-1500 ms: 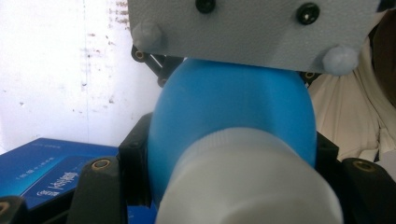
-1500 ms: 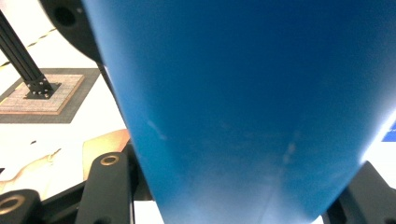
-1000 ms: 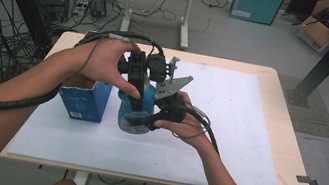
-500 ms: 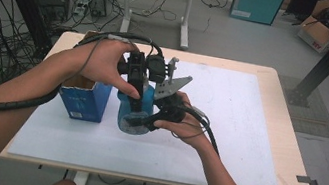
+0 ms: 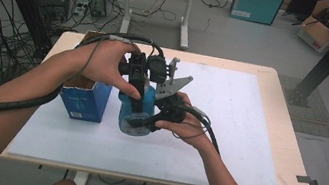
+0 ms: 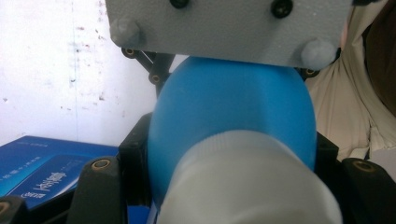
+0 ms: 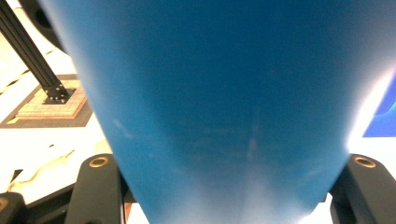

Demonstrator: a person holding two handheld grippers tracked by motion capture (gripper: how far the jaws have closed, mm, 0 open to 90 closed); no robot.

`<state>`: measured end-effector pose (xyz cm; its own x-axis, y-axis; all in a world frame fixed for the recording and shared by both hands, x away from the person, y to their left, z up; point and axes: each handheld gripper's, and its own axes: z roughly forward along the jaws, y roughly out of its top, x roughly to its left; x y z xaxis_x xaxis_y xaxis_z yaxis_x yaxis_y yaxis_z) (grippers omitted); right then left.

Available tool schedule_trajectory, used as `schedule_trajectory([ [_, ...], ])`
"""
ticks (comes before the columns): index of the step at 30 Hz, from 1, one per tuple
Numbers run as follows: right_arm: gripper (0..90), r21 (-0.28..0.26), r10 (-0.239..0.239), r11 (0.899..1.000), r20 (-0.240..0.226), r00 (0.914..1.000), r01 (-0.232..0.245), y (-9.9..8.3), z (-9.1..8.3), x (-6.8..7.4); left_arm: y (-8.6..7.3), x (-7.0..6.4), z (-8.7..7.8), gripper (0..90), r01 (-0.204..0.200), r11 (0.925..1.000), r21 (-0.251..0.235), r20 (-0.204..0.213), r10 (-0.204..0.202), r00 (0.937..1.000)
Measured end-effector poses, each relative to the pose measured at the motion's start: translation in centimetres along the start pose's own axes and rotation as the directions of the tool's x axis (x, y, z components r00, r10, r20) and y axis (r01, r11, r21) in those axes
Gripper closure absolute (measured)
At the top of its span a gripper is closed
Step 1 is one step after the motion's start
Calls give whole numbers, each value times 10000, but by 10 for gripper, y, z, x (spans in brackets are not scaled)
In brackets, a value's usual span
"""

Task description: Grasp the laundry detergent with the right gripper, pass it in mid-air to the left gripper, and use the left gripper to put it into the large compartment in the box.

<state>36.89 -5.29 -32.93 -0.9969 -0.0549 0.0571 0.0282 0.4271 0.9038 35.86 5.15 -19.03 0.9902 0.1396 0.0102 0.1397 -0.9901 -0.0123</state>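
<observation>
The blue bottle [image 5: 134,113] with a white cap [image 6: 247,186] is near the middle of the counter [image 5: 266,140], just beside a blue box [image 5: 84,102]. The left gripper [image 5: 139,75] comes from above and its fingers hold the bottle near the cap. The right gripper [image 5: 159,114] has its fingers closed on the bottle's body from the side.

- The high view is evenly and softly lit; only faint shadows are cast on the white sheet [image 5: 226,133].
- The white cap [image 6: 247,186] is blurred by closeness.
- The blue bottle [image 7: 224,102] is rendered soft, with glare at the lower right edge.
</observation>
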Motion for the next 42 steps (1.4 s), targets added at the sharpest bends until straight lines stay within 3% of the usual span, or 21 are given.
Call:
schedule_trajectory([
  [2, 344, 2, 29, 10000, 87, 10000, -29, 0, 0, 0, 0, 1, 0, 376, -25, 10000, 31, 152, 25, 9999],
  [7, 227, -94, 800, 9968, 37, 9968, -800, -4, -5, 0, -1, 2, -3, 375, 162, 9999, 55, 185, -163, 9997],
  [8, 211, -112, 911, 9958, 294, 9954, -908, -6, -7, 2, -1, 2, -3, 375, 168, 9998, -80, 63, -167, 9998],
  [10, 162, 19, 1065, 9943, 687, 9919, -1069, -11, -12, 4, -2, 2, -4, 375, 225, 9997, 122, 125, -227, 9997],
  [13, 128, 282, 1621, 9857, 1162, 9799, -1664, -21, -22, 5, -4, 3, -4, 374, 276, 9992, 279, 49, -277, 9996],
  [17, 83, 995, 1898, 9724, 1873, 9638, -2108, -35, -34, 8, -6, 4, -5, 374, 525, 9981, 318, 26, -526, 9986],
  [19, 82, 1287, 2158, 9606, 2133, 9529, -2464, -41, -42, 10, -6, 5, -6, 374, 613, 9976, 333, -49, -612, 9981],
  [21, 26, 1642, 2133, 9540, 2162, 9528, -2508, -46, -50, 13, -7, 7, -9, 374, 745, 9968, 306, -116, -742, 9972],
  [22, 12, 1823, 1841, 9562, 2344, 9546, -2291, -48, -54, 13, -8, 7, -10, 373, 833, 9962, 239, -144, -830, 9964],
  [24, 40, 1915, 2072, 9437, 2934, 9332, -2697, -50, -63, 14, -10, 9, -14, 373, 1051, 9944, 134, -236, -1048, 9942],
  [27, 27, 1833, 2365, 9350, 3159, 9189, -3037, -54, -79, 16, -12, 13, -21, 374, 1373, 9905, 6, -355, -1372, 9899],
  [29, 27, 1931, 2198, 9343, 3498, 9107, -2997, -55, -89, 16, -14, 16, -28, 374, 1611, 9869, 12, -331, -1610, 9864],
  [32, 28, 2068, 2507, 9149, 3824, 8894, -3468, -58, -104, 16, -17, 22, -38, 374, 2124, 9771, -117, -351, -2127, 9765],
  [34, 27, 1960, 2577, 9112, 4150, 8726, -3624, -60, -113, 16, -21, 27, -44, 374, 2472, 9687, -217, -396, -2479, 9680],
  [35, 27, 1979, 2712, 9015, 4350, 8586, -3850, -61, -118, 17, -23, 29, -48, 373, 2780, 9602, -250, -353, -2788, 9597],
  [36, 28, 2087, 2736, 8939, 4470, 8517, -3967, -61, -122, 17, -25, 31, -51, 373, 3174, 9474, -409, -380, -3189, 9470],
  [38, 28, 2290, 2833, 8780, 4591, 8420, -4203, -62, -128, 17, -30, 38, -59, 373, 3505, 9357, -408, -475, -3522, 9347],
  [40, 28, 2398, 2873, 8702, 4627, 8387, -4304, -63, -134, 17, -35, 44, -67, 373, 3956, 9172, -466, -536, -3978, 9159],
  [42, 28, 2632, 2721, 8647, 4706, 8393, -4279, -63, -139, 17, -42, 49, -76, 373, 4433, 8940, -656, -565, -4469, 8928],
])
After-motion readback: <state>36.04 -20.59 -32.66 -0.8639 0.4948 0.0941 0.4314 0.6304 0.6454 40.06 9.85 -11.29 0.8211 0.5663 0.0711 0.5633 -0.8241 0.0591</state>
